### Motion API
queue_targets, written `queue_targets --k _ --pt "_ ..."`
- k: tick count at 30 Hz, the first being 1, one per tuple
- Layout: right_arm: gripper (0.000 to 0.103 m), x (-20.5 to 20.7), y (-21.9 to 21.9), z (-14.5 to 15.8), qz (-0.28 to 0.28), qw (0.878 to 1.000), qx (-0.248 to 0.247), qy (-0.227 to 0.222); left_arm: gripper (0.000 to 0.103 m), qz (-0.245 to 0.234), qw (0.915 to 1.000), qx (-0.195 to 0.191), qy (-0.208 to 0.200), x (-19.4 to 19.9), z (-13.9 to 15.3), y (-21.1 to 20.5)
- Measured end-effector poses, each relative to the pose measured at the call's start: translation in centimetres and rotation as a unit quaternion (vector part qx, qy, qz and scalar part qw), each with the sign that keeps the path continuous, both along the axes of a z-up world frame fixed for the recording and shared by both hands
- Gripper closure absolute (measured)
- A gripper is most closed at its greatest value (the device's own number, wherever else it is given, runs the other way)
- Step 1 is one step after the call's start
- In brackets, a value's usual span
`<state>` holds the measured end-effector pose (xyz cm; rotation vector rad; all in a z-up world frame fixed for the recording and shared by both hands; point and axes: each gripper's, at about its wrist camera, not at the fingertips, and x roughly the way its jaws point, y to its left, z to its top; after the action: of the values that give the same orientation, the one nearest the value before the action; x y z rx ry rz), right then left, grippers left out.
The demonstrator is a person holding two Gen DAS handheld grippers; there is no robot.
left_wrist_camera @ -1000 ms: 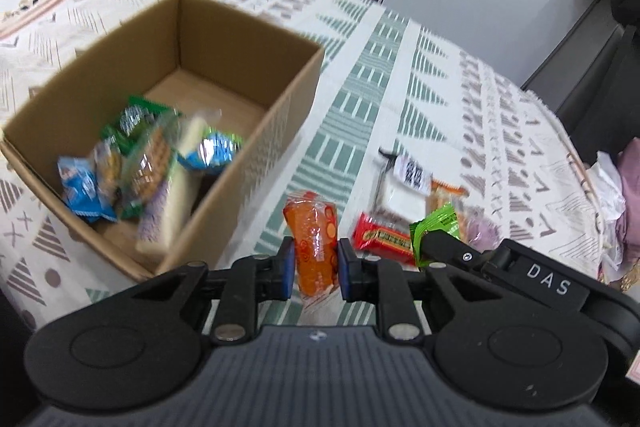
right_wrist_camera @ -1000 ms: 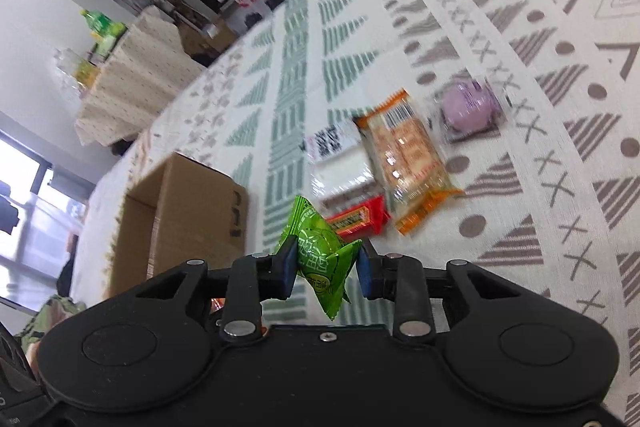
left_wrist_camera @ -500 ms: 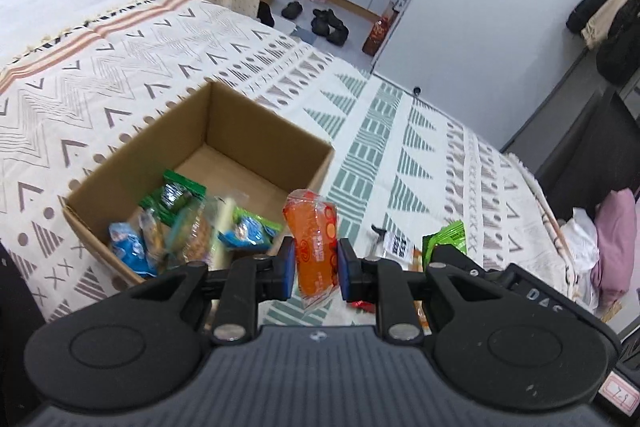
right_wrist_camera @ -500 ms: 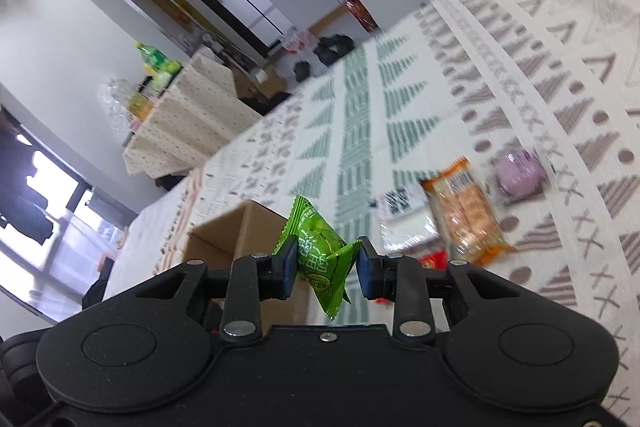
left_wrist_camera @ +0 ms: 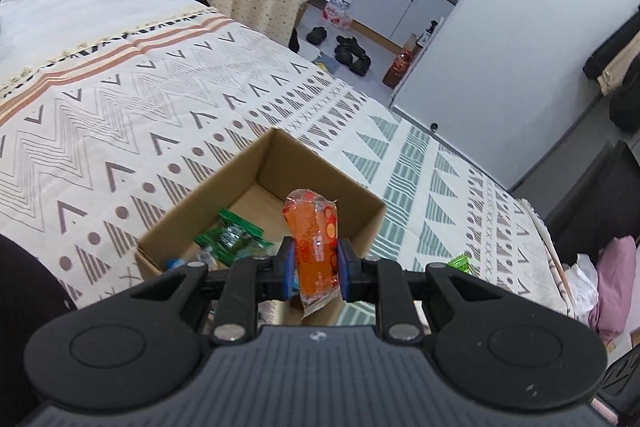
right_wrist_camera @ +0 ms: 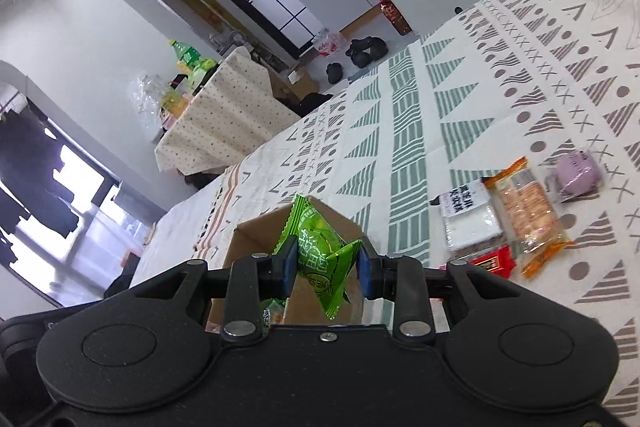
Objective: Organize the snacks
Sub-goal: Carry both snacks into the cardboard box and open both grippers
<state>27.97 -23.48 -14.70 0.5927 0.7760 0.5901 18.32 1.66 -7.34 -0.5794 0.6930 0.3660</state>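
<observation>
Roughly midway is how the sorting is looking. The cardboard box [left_wrist_camera: 320, 167] is sitting on the patterned bedspread [left_wrist_camera: 120, 131] and is already holding several packets, among them a green wrapper [left_wrist_camera: 230, 233] and something blue low in the near corner, though the gripper body is hiding most of the contents.

The left gripper [left_wrist_camera: 316, 263] is clamping an orange packet [left_wrist_camera: 314, 247] upright between its blue pads, and the packet is hanging over the open box, so a drop there seems the likely next step. The right gripper [right_wrist_camera: 326, 263] is pinching a green candy [right_wrist_camera: 320, 251] by its middle, and it is hovering beside the box's outer wall [right_wrist_camera: 312, 297], seemingly not yet above the opening.

Four snacks are still lying on the bedspread, close together and to the right of the box: a white wafer pack [right_wrist_camera: 472, 223], an orange-edged cracker pack [right_wrist_camera: 528, 211], a red bar [right_wrist_camera: 494, 261] partly hidden behind the gripper, and a purple sweet [right_wrist_camera: 578, 173] in clear wrap.

Writing is proving hard to read. The wafer pack is carrying a white label with bold black characters, the green candy is showing printed characters in a round emblem, and the orange packet is showing a red mark; none is legible. No brand is coming through anywhere.
</observation>
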Motion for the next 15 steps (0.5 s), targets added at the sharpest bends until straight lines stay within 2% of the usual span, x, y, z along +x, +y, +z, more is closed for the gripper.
queue_targets --k 15 --pt "0.073 0.0 5.8 0.7 0.041 0.999 -0.021 -0.016 0.082 0.021 0.9993 -0.029 0.008 0.4 -1.7 6.0"
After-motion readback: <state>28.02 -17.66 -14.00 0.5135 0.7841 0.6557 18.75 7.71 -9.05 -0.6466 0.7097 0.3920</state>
